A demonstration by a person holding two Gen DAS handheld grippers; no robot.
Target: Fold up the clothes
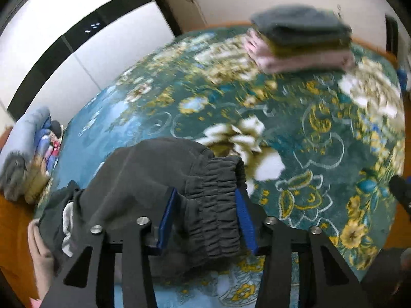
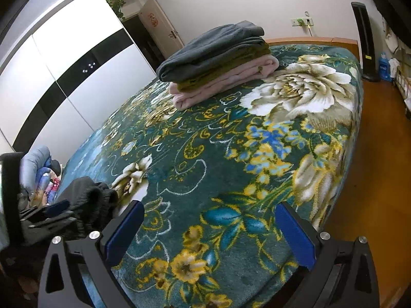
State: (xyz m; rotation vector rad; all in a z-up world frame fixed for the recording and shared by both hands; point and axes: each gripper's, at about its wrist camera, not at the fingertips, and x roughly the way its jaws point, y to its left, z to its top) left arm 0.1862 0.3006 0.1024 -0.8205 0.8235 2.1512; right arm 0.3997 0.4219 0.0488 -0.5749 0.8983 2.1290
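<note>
Both blue jaws of the left gripper (image 1: pixel 209 205) pinch the stretchy waistband of the dark gray pants (image 1: pixel 154 179) at the lower middle; the pants run off toward the lower left. Right gripper (image 2: pixel 209 227) is wide open over the flowery blanket (image 2: pixel 231 159), holding nothing.

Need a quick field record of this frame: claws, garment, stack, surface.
left claw: shut on dark grey garment, pads on its elastic waistband
right claw: open, holds nothing, above the blanket
folded stack: grey on top, olive in the middle, pink at the bottom, at the far side of the bed
surface: floral teal blanket
</note>
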